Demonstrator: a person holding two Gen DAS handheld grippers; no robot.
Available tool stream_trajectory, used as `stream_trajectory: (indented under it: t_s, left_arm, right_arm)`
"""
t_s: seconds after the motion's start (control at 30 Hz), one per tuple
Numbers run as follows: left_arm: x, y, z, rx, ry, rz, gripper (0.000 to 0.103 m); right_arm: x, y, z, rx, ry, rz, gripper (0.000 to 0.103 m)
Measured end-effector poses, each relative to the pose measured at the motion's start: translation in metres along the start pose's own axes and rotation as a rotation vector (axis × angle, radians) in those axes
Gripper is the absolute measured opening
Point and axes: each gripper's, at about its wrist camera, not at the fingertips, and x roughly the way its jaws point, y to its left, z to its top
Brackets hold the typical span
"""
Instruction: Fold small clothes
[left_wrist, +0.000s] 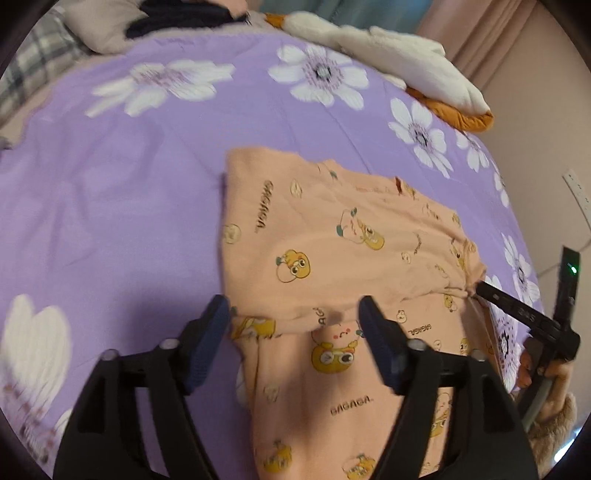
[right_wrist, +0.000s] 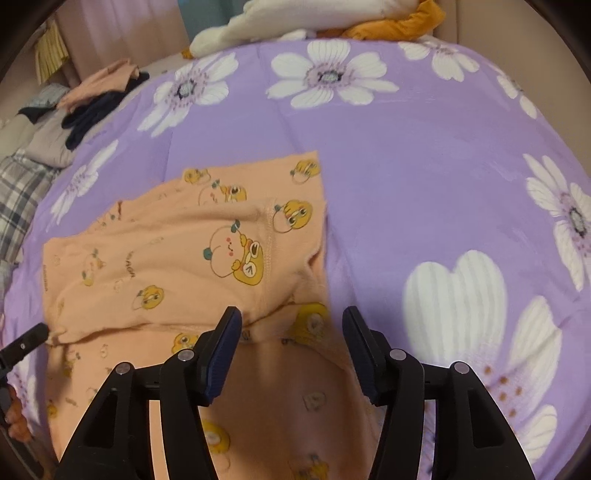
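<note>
On the purple flowered bed (left_wrist: 147, 221), both hand-held grippers, left (left_wrist: 295, 317) and right (right_wrist: 291, 328), hover released above the peach garment (left_wrist: 332, 240), whose folded flap just ahead may spring back unpressed.

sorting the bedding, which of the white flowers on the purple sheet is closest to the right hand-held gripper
The big striped-petal flower just right of the right hand-held gripper, with orange specks near its centre; the other flowers lie farther up the purple sheet.
</note>
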Motion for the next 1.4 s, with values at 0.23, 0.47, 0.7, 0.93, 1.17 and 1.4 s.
stream_trajectory:
  t_s: [0.23, 0.47, 0.7, 0.93, 1.17, 1.4]
  left_arm:
    - [-0.063, 0.002, -0.044, -0.031, -0.058, -0.048, 0.083]
    - [-0.086, 0.002, -0.103, -0.079, -0.023, -0.072, 0.082]
    - [-0.079, -0.006, -0.14, -0.1, 0.039, -0.1, 0.08]
    - [-0.063, -0.012, -0.164, -0.097, 0.111, -0.125, 0.072]
    - [-0.059, -0.016, -0.175, -0.087, 0.109, -0.103, 0.066]
    - [-0.055, -0.011, -0.18, -0.13, 0.113, -0.135, 0.047]
  right_arm:
    - [-0.058, -0.026, -0.035, 0.058, -0.072, 0.021, 0.068]
    - [-0.088, -0.045, -0.088, 0.069, -0.048, 0.069, 0.068]
    - [-0.097, -0.041, -0.124, 0.031, -0.024, 0.061, 0.068]
    - [-0.096, -0.053, -0.148, 0.052, 0.008, 0.071, 0.068]
    - [-0.092, -0.056, -0.174, 0.056, 0.05, 0.12, 0.068]
    - [-0.085, -0.052, -0.185, 0.041, 0.055, 0.147, 0.06]
